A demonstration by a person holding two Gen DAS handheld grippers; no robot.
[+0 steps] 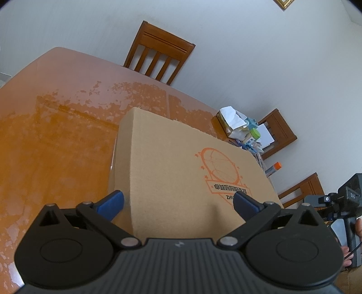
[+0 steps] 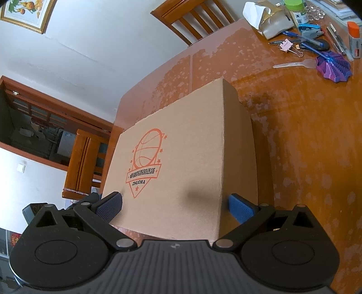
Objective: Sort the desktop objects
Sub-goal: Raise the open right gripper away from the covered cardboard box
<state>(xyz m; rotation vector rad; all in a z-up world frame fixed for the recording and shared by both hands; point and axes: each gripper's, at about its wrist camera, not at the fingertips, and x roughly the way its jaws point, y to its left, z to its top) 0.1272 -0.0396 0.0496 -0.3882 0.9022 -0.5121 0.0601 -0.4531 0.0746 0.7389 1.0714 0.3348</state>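
Left gripper (image 1: pixel 178 203) and right gripper (image 2: pixel 175 204), jaws spread wide, holding nothing, cardboard box (image 1: pixel 181 162) just ahead between them

The premises present as a domestic dining room: a worn, glossy orange-brown wooden table (image 2: pixel 305 126), slat-backed brown wooden dining chairs (image 1: pixel 158 53), plain white walls, and a gilt-framed fruit picture (image 2: pixel 27 12) hanging high.
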